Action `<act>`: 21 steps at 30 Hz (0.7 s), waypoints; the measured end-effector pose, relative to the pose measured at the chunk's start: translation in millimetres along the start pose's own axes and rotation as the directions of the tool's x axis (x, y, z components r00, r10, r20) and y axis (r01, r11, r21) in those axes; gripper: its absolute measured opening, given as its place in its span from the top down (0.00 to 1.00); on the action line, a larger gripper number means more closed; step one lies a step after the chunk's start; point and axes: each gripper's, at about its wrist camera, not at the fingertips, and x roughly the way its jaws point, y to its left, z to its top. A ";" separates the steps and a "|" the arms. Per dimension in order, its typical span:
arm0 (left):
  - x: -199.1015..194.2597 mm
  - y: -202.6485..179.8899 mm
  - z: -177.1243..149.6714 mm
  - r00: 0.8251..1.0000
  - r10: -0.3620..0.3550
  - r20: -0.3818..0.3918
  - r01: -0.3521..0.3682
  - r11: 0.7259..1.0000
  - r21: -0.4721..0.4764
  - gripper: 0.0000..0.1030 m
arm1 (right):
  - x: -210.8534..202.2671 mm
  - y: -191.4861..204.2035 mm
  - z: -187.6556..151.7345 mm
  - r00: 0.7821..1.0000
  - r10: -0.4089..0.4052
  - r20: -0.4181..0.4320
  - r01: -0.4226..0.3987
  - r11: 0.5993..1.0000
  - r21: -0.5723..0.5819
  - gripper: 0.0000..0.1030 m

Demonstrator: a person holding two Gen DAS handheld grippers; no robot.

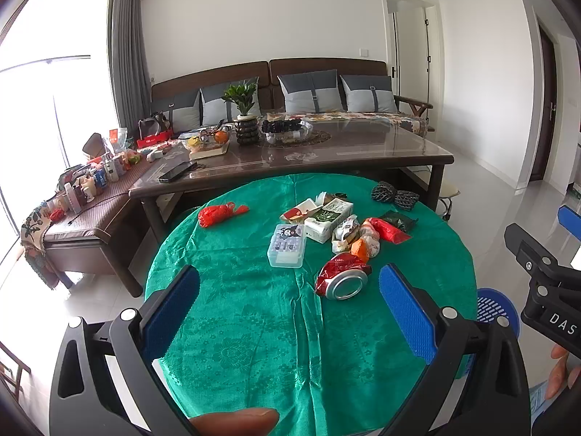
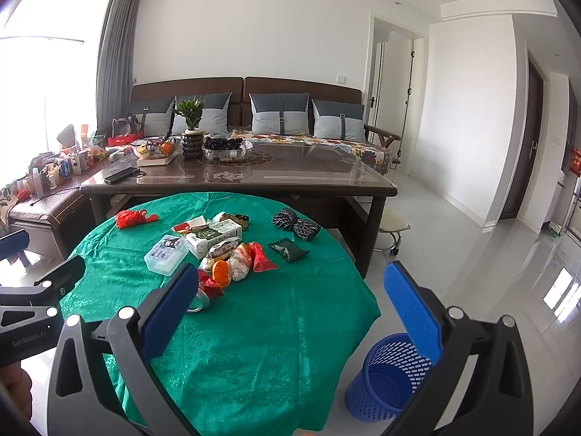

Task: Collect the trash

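A round table with a green cloth [image 1: 250, 330] holds a heap of trash. In the heap are a crushed red can [image 1: 343, 279], an orange scrap [image 1: 359, 249], a red wrapper [image 1: 386, 229], a green-white carton [image 1: 328, 219] and a dark green packet [image 1: 397, 219]. A red plastic bag [image 1: 218, 214] lies apart at the far left. My left gripper [image 1: 289, 274] hangs open above the near cloth, with the can just inside its right finger. My right gripper [image 2: 290, 272] is open and empty over the table's right side; its left finger hides part of the can [image 2: 208, 287]. A blue mesh bin [image 2: 385, 378] stands on the floor by the table.
A clear plastic box [image 1: 287, 245] and a black-white cord bundle [image 1: 394, 194] also lie on the cloth. Behind it stands a dark coffee table [image 2: 290, 178] with a plant, bowls and a phone, then a sofa. A bench with bottles [image 1: 83, 189] is at left, a stool [image 2: 394, 227] at right.
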 end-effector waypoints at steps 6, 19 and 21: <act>-1.3 0.5 2.5 1.000 -0.002 -0.003 0.002 1.000 -0.004 0.05 | 0.2 0.0 0.4 1.000 0.000 0.000 0.000 1.000 -0.001 0.04; -2.1 4.1 3.5 1.000 0.007 0.002 -0.007 1.000 -0.014 0.05 | -0.2 0.2 0.1 1.000 0.000 0.002 0.000 1.000 -0.001 0.04; -1.7 5.0 2.7 1.000 0.008 0.003 -0.008 1.000 -0.013 0.05 | -0.1 0.0 0.2 1.000 0.001 0.002 -0.001 1.000 -0.001 0.04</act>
